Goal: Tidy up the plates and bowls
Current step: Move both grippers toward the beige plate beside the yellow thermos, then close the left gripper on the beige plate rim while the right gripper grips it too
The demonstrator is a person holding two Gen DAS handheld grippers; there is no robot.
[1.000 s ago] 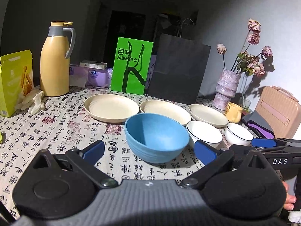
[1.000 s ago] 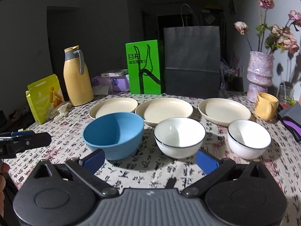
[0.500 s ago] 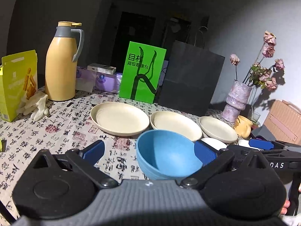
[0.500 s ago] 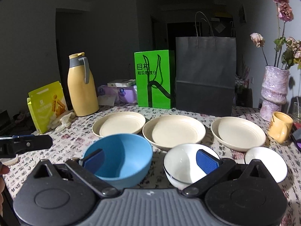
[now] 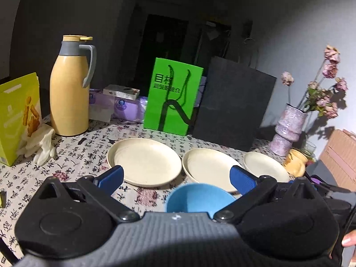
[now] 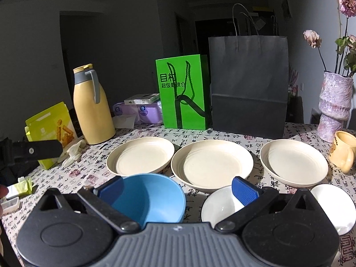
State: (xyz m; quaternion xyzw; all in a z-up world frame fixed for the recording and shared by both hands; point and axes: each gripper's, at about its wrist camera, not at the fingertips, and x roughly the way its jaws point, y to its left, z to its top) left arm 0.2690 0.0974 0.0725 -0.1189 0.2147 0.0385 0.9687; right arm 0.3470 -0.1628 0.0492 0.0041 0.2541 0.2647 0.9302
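Hovering over the patterned tablecloth point(image 6: 222, 133), the right gripper point(image 6: 178, 188) has its blue fingers point(image 6: 244, 190) spread wide and empty. A blue bowl point(image 6: 153, 198) sits at its 9 o'clock pad, a white bowl point(image 6: 220, 204) under the 3 o'clock pad, a second white bowl point(image 6: 336, 204) further toward 3. Three cream plates point(image 6: 211, 162) line up at 12 o'clock. The left gripper point(image 5: 175, 176) is likewise spread above the blue bowl point(image 5: 198, 198); whether it touches the rim is probably hidden.
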